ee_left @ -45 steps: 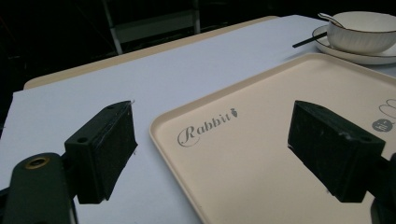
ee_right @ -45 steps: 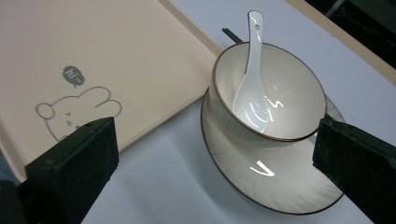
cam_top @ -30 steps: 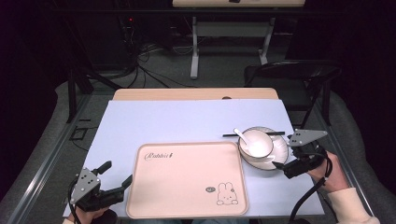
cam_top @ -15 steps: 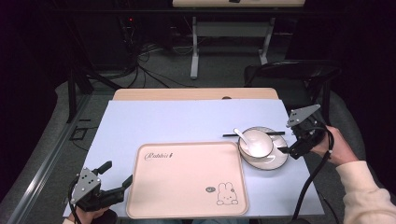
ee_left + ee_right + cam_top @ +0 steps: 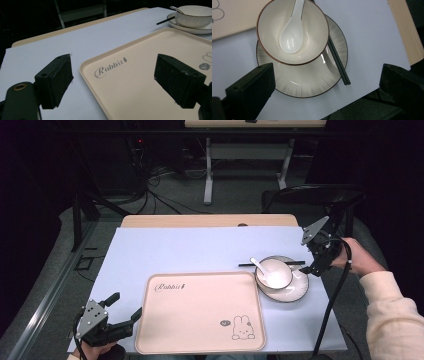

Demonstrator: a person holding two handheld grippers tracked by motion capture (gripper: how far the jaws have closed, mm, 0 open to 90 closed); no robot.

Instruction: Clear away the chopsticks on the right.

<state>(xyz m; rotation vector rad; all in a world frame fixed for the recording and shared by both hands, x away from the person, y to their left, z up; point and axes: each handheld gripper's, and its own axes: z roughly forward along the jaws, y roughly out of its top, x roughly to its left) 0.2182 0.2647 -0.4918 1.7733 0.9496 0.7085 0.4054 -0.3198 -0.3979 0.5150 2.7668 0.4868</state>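
In the high view, we see the tray point(image 5: 200, 312) lying flat on the table point(image 5: 200, 247) near the person's edge, with nothing on it. Just beside its far right corner stands the plate point(image 5: 295, 287), carrying the bowl point(image 5: 274, 273). The spoon point(image 5: 260, 267) lies in the bowl, handle over the rim. The chopsticks point(image 5: 250, 265) lie across the plate's far edge, under the bowl's side. We judge that stacking the dishes keeps the set compact, perhaps for moving onto the tray. The left gripper point(image 5: 125, 319) rests at the tray's near left corner, jaws apart and empty. The right gripper point(image 5: 309, 268) hangs just above the plate's right edge.

In the left gripper view, we look between the spread jaws across the tray's corner toward the bowl point(image 5: 192, 15) and plate point(image 5: 192, 28); nothing is held.

In the right gripper view, the jaws stand wide apart and empty above the plate point(image 5: 312, 85). The bowl point(image 5: 312, 37) holds only the spoon point(image 5: 292, 37); the chopsticks point(image 5: 339, 65) run along the plate's rim.
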